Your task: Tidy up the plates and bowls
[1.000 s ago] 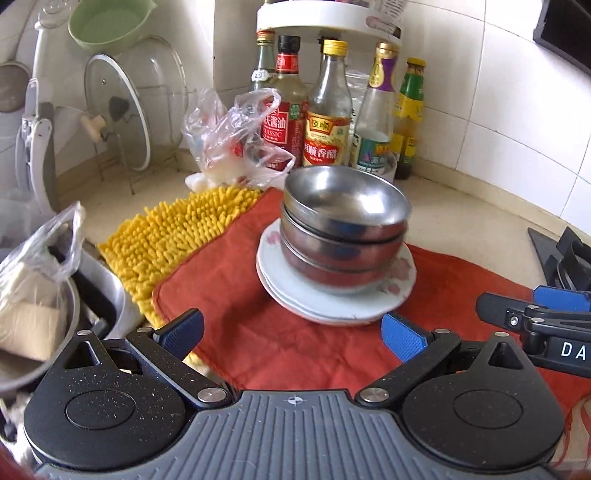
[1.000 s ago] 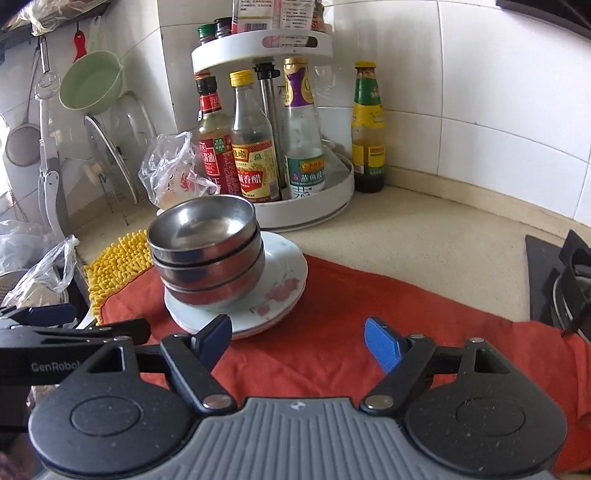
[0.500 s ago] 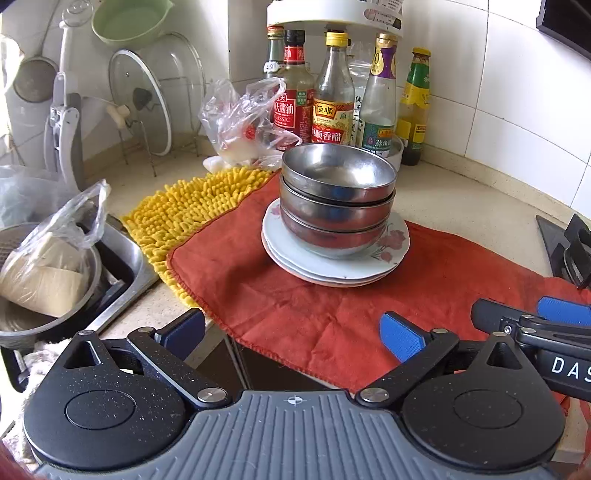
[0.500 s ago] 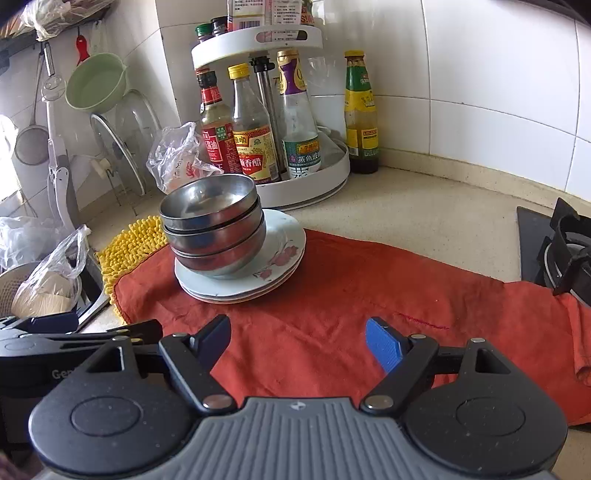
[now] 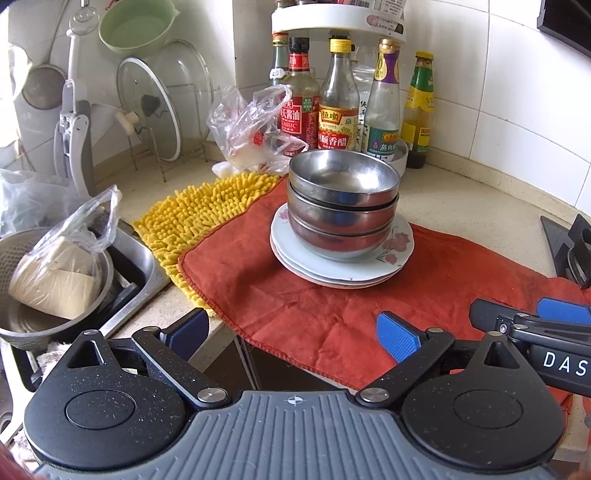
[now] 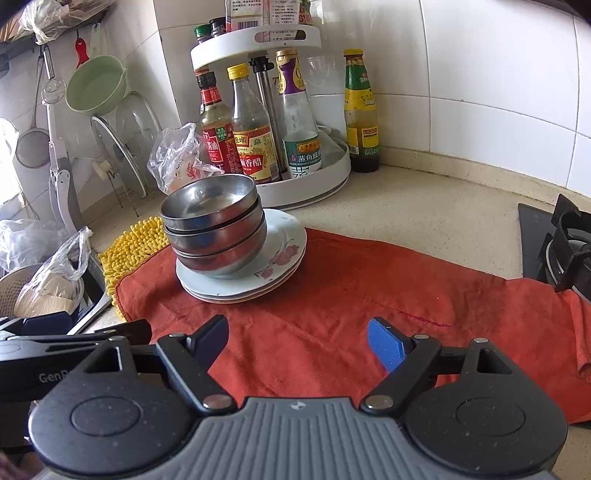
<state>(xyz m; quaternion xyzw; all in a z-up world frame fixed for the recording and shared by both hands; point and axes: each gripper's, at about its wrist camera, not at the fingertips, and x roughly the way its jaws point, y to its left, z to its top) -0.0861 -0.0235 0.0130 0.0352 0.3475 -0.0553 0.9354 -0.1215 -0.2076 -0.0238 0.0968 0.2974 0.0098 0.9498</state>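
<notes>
Beyond both fingers [image 5: 397, 341] — stacked bowls [image 5: 343, 201], untouched

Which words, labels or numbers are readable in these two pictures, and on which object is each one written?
"DAS": on the right gripper, cut off by the picture edge.
"GenR": on the left gripper, also cut off.
"CLASSIC": on the red-capped soy sauce bottle, under Chinese characters.
"香醋": on the yellow-capped vinegar bottle.
"蒸鱼豉油": on the purple-labelled bottle.
Green-labelled bottle and packets on the upper shelf: print too small to read.
</notes>
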